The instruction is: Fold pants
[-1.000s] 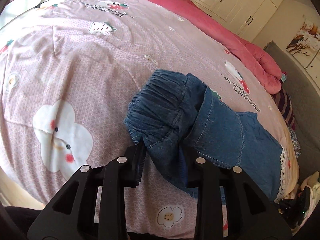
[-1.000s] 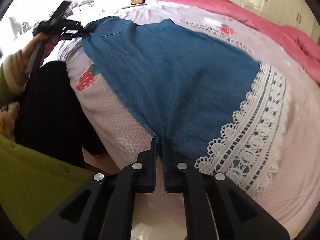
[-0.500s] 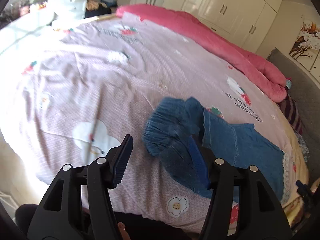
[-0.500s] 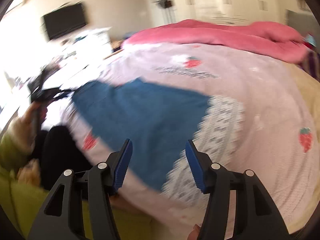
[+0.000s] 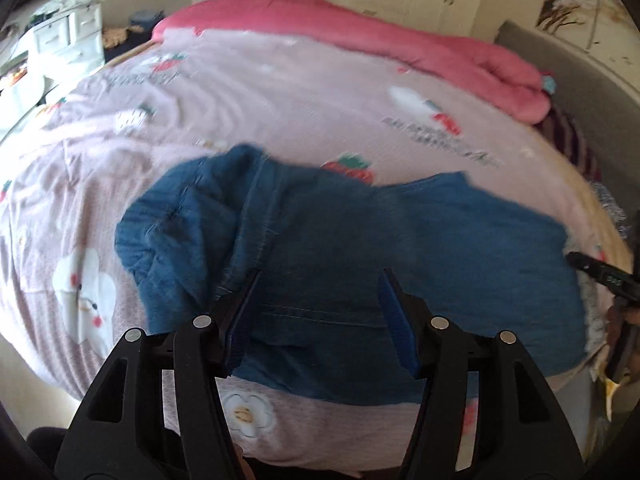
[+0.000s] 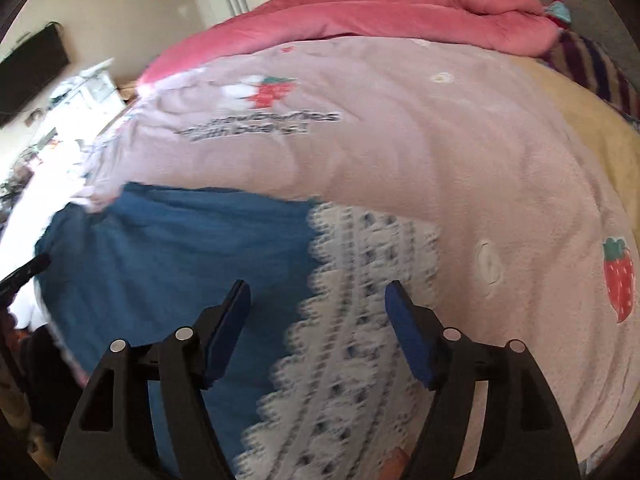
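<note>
Blue denim pants (image 5: 360, 248) lie across the near side of the bed, their gathered waistband bunched at the left end (image 5: 172, 236). My left gripper (image 5: 318, 284) hovers open over the middle of the denim, nothing between its pads. In the right wrist view the pants (image 6: 172, 264) end in a white lace hem (image 6: 360, 320). My right gripper (image 6: 316, 292) hangs above that hem with its jaws opening and empty. The right gripper's black tip (image 5: 600, 276) shows at the far right of the left wrist view.
The bed carries a pink strawberry-print sheet (image 5: 300, 100) with a rolled pink duvet (image 5: 360, 28) along its far side. A white drawer unit (image 5: 68, 36) stands at the left, a grey headboard (image 5: 560, 60) at the right. A wall television (image 6: 28, 72) hangs at the left.
Both grippers have let go of the pants and opened. The left one moved right, from the waistband to over the middle. The right one lifted off the leg edge and now hangs over the lace hem.
</note>
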{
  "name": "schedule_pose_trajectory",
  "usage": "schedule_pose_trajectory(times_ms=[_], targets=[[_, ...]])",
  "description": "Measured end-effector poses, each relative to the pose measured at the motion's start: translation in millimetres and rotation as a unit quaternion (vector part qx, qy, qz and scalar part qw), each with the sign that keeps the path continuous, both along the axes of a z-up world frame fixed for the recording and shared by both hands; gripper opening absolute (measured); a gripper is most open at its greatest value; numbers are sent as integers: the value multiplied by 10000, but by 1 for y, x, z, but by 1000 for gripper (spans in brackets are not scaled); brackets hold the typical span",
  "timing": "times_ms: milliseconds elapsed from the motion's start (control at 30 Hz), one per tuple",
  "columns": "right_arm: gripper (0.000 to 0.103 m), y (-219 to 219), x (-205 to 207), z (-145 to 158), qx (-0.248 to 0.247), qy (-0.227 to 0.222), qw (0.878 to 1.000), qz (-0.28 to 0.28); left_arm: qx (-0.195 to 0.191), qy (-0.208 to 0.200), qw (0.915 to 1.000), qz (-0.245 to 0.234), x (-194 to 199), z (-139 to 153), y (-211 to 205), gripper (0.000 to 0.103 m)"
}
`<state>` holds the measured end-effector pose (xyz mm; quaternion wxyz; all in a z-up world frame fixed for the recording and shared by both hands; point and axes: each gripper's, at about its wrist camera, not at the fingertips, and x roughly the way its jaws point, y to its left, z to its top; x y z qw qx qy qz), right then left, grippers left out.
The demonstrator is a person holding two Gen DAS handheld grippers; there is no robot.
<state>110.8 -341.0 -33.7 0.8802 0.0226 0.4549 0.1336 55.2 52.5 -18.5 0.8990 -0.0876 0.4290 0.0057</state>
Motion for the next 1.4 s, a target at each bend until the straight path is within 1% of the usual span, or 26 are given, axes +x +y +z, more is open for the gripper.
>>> schedule_pose_trajectory(times_ms=[67, 133, 167, 200, 267, 333, 367, 467, 533, 633, 733, 767, 800, 833, 867, 900, 967, 1000, 1067, 1133, 1167, 1233, 1267, 1300, 1367, 1400], targets=[[70, 7, -1, -6, -229, -6, 9997, 51, -174, 123, 9998, 30, 1, -14, 12, 50], [73, 14, -5, 3, -437, -19, 9989, 164, -422, 110, 9990, 15, 1, -17, 19, 50], [73, 16, -8, 12, -336, -81, 9993, 165, -487, 59, 9988, 3, -1, -15, 21, 51], [73, 20, -12, 30, 2, -284, 9992, 276, -548, -8, 9985, -42, -3, -11, 22, 56], [73, 33, -15, 52, 359, -553, 9960, 610, -576, -154, 9980, -224, -6, -3, 19, 64], [73, 69, -9, 70, 536, -630, 9888, 1239, -495, -206, 9980, -332, -6, 1, 11, 66], [73, 85, -4, 73, 579, -628, 9859, 1441, -457, -237, 9979, -398, -6, 2, 6, 66], [73, 142, 24, 74, 597, -372, 9773, 1999, -22, -327, 9975, -630, -11, 3, -12, 66], [73, 174, 42, 69, 504, -189, 9714, 2313, 167, -280, 9970, -708, -15, -1, -20, 67], [73, 206, 70, 56, 118, 167, 9693, 2449, 217, -240, 9965, -768, -15, -4, -23, 67], [71, 223, 92, 35, 44, 641, 9665, 2486, 41, -174, 9969, -763, -13, -7, -18, 68], [54, 226, 95, 29, 34, 771, 9647, 2518, -22, -128, 9970, -760, -12, -9, -16, 68], [20, 229, 100, 20, 44, 1010, 9610, 2573, -74, -98, 9970, -760, -10, -10, -15, 68], [6, 230, 100, 17, 55, 1099, 9608, 2546, -148, -74, 9970, -751, -9, -10, -13, 68], [5, 229, 101, 15, 17, 1101, 9630, 2458, -205, -58, 9971, -737, -11, -11, -12, 68], [5, 227, 103, 17, -28, 951, 9673, 2352, -257, -35, 9970, -723, -10, -12, -10, 68], [5, 224, 108, 22, 43, 724, 9722, 2228, -330, 40, 9971, -687, -9, -15, -8, 68], [5, 227, 109, 20, -6, 653, 9727, 2226, -359, 52, 9970, -677, -8, -15, -7, 68], [5, 236, 112, 8, -281, 618, 9714, 2276, -449, 90, 9970, -627, -4, -17, -4, 68], [5, 237, 113, -3, -400, 627, 9707, 2284, -527, 141, 9966, -614, -2, -20, -3, 68], [7, 236, 113, -4, -409, 533, 9711, 2292, -545, 147, 9965, -611, -1, -20, -2, 68], [11, 230, 115, -1, -299, 428, 9735, 2225, -558, 133, 9965, -613, -2, -20, -2, 68], [17, 222, 116, 4, -162, 394, 9768, 2100, -562, 137, 9964, -612, -3, -20, -1, 68], [21, 217, 117, 8, -24, 372, 9789, 2009, -565, 132, 9964, -612, -3, -20, -1, 68], [22, 190, 112, 29, 353, 170, 9824, 1828, -576, 117, 9964, -612, -2, -19, 0, 68], [26, 181, 109, 36, 420, 92, 9830, 1785, -581, 112, 9964, -610, -3, -19, 0, 68]])
